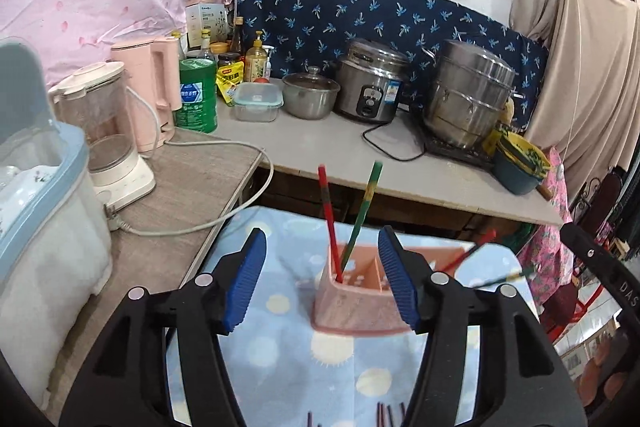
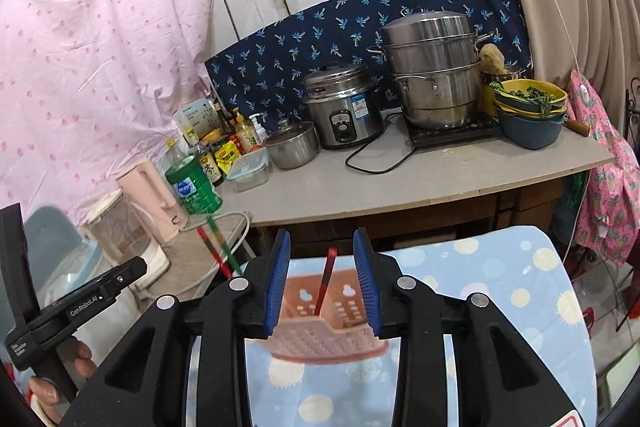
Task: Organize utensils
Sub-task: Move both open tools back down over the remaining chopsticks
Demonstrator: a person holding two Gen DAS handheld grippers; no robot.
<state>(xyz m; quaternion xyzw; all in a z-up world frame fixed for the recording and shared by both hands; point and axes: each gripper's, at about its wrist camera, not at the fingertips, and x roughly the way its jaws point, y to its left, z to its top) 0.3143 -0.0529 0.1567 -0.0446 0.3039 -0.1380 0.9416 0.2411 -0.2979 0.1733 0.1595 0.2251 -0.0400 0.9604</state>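
A: Where is the utensil holder [image 1: 356, 291] sitting right now?

B: I see the pink holder on the blue dotted cloth [image 1: 280, 307] that covers the surface, just ahead of my left tool [image 1: 322, 283]. That tool is released, its blue pads [image 1: 246, 281] spread wide with nothing between them; the right pad overlaps the holder's right edge in my left wrist view.

A: And what's in the holder?

B: A red chopstick [image 1: 330, 223] and a green one [image 1: 362, 215] stand tilted in its left end. To the holder's right, another red and green pair [image 1: 480, 259] shows, blurred; I can't tell whether they rest in it. Nearer than the holder, dark stick ends [image 1: 384, 415] lie on the cloth.

A: Your right tool?

B: The right tool [image 2: 322, 279] is also released, its pads either side of the holder [image 2: 320, 323] in view, one red stick [image 2: 326, 281] between them. Beyond the holder sits the rice cooker [image 2: 342, 107].
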